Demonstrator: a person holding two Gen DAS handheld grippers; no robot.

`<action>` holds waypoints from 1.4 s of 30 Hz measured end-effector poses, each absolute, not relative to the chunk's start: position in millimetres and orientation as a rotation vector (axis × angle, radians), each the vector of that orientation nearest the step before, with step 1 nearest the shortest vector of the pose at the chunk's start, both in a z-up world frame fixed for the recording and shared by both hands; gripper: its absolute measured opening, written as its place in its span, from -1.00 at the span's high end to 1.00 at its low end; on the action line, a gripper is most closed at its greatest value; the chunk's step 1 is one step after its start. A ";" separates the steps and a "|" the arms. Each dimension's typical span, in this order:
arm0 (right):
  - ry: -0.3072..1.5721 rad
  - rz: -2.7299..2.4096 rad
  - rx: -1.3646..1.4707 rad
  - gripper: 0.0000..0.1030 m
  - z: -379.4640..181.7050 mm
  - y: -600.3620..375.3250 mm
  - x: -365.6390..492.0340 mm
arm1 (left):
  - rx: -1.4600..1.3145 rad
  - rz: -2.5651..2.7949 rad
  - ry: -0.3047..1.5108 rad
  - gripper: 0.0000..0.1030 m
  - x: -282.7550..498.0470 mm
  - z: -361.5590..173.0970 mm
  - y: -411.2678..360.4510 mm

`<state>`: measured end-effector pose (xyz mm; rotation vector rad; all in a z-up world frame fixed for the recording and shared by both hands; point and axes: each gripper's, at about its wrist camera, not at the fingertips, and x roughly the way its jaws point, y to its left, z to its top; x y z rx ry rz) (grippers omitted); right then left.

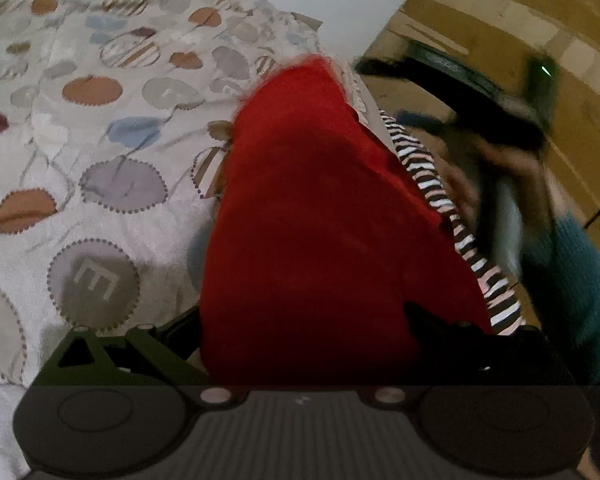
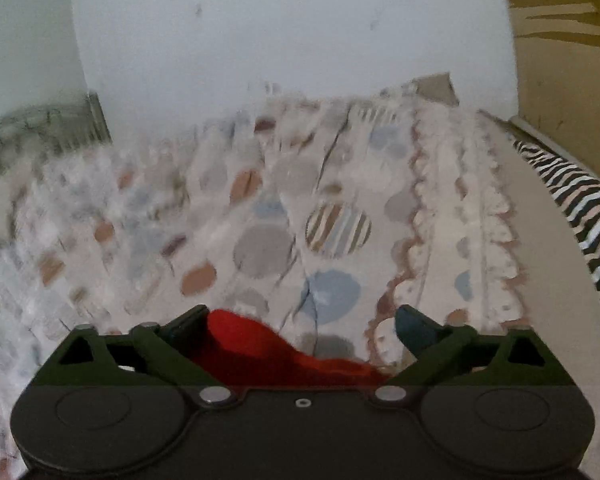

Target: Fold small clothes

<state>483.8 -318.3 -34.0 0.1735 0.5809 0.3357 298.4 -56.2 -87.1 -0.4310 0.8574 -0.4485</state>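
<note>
A red garment (image 1: 320, 220) fills the middle of the left wrist view. It lies over the gap of my left gripper (image 1: 300, 314) and hides the fingertips. The finger arms that show stand wide apart, so the left gripper is open. In the right wrist view my right gripper (image 2: 300, 316) is open wide. A fold of the red garment (image 2: 268, 354) sits low between its fingers, against the left one, and the right teal pad (image 2: 414, 326) is free of it. A hand in a teal sleeve (image 1: 572, 280) holds the blurred right gripper beside the garment.
The bed wears a white bedspread (image 1: 80, 120) with coloured circles and a scalloped border (image 2: 440, 208). A black-and-white striped cloth (image 2: 572, 200) runs along the bed's right edge (image 1: 432, 176). A pale wall (image 2: 280, 32) stands behind, with a brown wooden panel (image 2: 568, 60) to the right.
</note>
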 end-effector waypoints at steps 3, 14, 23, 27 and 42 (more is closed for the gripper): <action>0.577 0.378 0.203 -0.99 -27.4 -347.7 460.9 | -0.478 -0.466 0.883 -1.00 303.8 -88.3 -50.0; 0.692 0.291 0.302 -0.78 -96.6 -382.1 401.7 | -0.296 -0.407 0.825 -1.00 292.0 -76.9 -75.2; 0.634 0.334 0.380 -0.48 -107.0 -385.1 392.0 | -0.205 -0.324 0.566 -0.99 276.1 -36.6 -75.9; 0.650 0.333 0.452 -0.48 -114.0 -389.1 395.5 | -0.192 -0.375 0.648 -0.99 286.4 -42.6 -90.8; 0.630 0.319 0.441 -0.50 -119.3 -386.1 392.9 | -0.021 -0.340 0.646 -1.00 275.6 -59.0 -112.5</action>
